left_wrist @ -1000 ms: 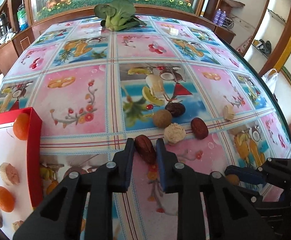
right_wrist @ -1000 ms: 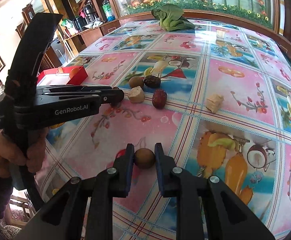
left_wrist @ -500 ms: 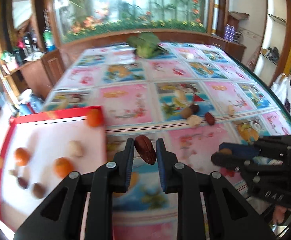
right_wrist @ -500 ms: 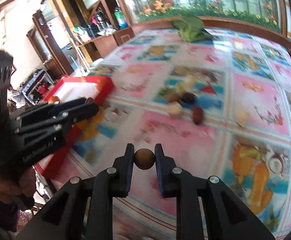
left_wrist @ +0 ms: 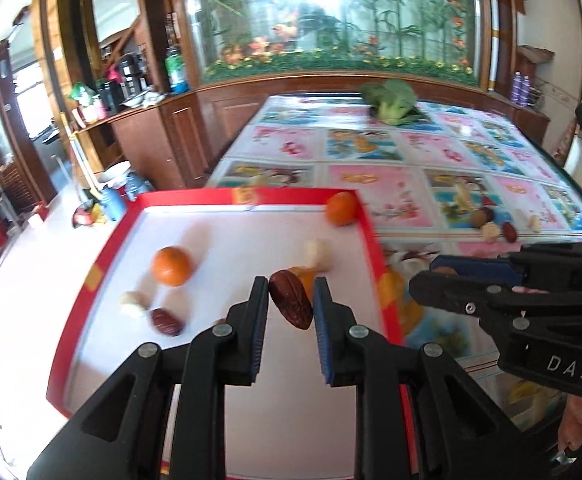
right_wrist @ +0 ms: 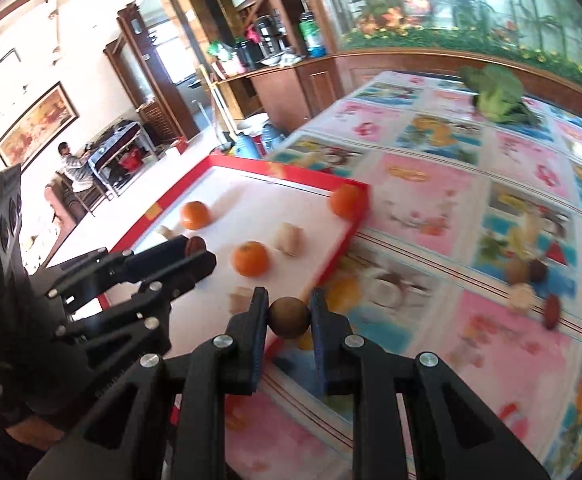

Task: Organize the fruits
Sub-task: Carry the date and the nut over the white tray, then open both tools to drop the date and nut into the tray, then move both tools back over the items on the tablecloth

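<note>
Left wrist view: the left gripper (left_wrist: 291, 306) pinches a dark red date (left_wrist: 291, 305) above a red-rimmed white tray (left_wrist: 227, 240) holding oranges (left_wrist: 171, 266).

Right wrist view: the right gripper (right_wrist: 289, 316) clamps a round brown fruit (right_wrist: 289, 317) over the tray's (right_wrist: 315, 240) near edge, above the tablecloth (right_wrist: 431, 204).

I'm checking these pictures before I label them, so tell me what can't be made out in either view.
- Left wrist view: the tray's near edge is hidden behind the left claw, which grips a red date.
- Left wrist view: the small pale piece in the tray is too blurred to identify.
- Right wrist view: the fruits on the tablecloth are smeared by motion blur.
- Right wrist view: the left claw's tips cover most of their date; the right claw grips a brown round fruit.
</note>
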Motion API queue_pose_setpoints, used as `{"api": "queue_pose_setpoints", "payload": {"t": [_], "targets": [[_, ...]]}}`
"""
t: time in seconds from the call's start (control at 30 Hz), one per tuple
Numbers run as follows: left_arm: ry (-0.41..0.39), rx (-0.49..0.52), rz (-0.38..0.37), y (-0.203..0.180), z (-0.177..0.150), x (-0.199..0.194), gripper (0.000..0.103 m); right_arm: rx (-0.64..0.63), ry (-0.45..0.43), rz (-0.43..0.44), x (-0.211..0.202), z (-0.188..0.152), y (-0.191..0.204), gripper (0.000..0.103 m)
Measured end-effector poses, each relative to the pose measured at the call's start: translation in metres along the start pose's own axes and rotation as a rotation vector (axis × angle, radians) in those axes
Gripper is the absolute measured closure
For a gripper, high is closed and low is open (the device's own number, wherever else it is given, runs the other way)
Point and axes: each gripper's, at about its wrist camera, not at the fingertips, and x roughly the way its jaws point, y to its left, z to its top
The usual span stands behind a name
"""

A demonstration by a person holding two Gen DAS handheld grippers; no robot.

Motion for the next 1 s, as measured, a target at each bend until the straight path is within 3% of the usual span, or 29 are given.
{"api": "queue_pose_setpoints", "payload": {"t": [0.33, 0.67, 0.7, 0.73, 0.77, 0.8, 0.87, 1.0], "targets": [[0.036, -0.046, 0.07, 0.039, -0.016, 0.011, 0.079, -0.072, 0.058, 0.037, 0.027, -0.011, 0.036, 0.084], [0.064, -0.05, 0.124, 0.045, -0.022, 0.018, 0.078, -0.092, 0.082, 0.035, 0.039, -0.023, 0.044, 0.083], [0.066, -0.047, 0.129, 0.045, -0.021, 0.019, 0.078, -0.098, 0.082, 0.034, 0.039, -0.023, 0.045, 0.082], [0.07, -0.045, 0.135, 0.044, -0.021, 0.019, 0.078, -0.098, 0.086, 0.041, 0.039, -0.022, 0.044, 0.074], [0.074, -0.047, 0.14, 0.044, -0.021, 0.019, 0.072, -0.09, 0.088, 0.047, 0.038, -0.022, 0.043, 0.067], [0.076, -0.05, 0.148, 0.045, -0.02, 0.019, 0.057, -0.074, 0.074, 0.053, 0.035, -0.022, 0.04, 0.057], [0.067, -0.073, 0.15, 0.048, -0.018, 0.015, 0.039, -0.065, 0.048, 0.072, 0.027, -0.022, 0.037, 0.057], [0.039, -0.082, 0.152, 0.046, -0.014, 0.004, 0.035, -0.048, -0.02, 0.078, 0.003, -0.025, 0.021, 0.057]]}}
